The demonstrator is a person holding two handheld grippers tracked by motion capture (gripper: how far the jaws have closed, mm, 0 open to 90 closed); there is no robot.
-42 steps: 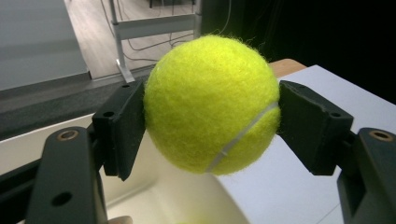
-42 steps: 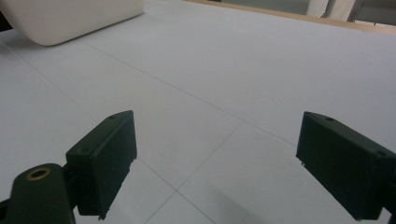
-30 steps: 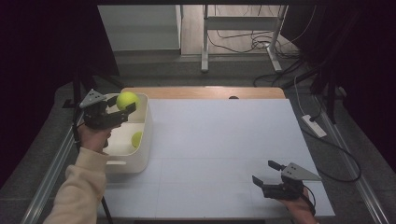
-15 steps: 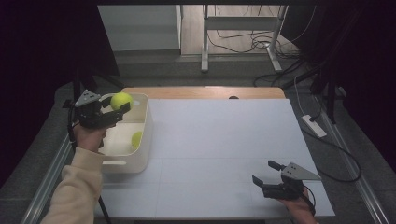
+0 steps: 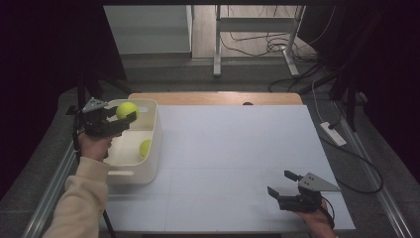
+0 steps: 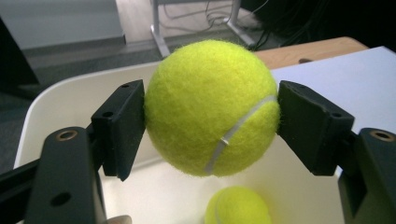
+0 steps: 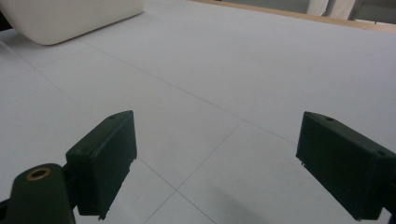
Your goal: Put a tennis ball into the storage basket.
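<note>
Between the jaws of the left gripper (image 6: 212,116), clamped over the bin (image 5: 148,148), sits a ball (image 6: 212,107); released here, it could strike the second ball (image 6: 238,205) below and bounce out. Far off, the right gripper (image 5: 285,186) rests open, empty.

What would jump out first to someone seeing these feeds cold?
The bright yellow tennis ball clamped between the jaws of the left gripper, held over the white bin at the table's left edge. A second ball already lies inside that bin. Across the white table, the right gripper sits open and empty near the front right corner.
</note>
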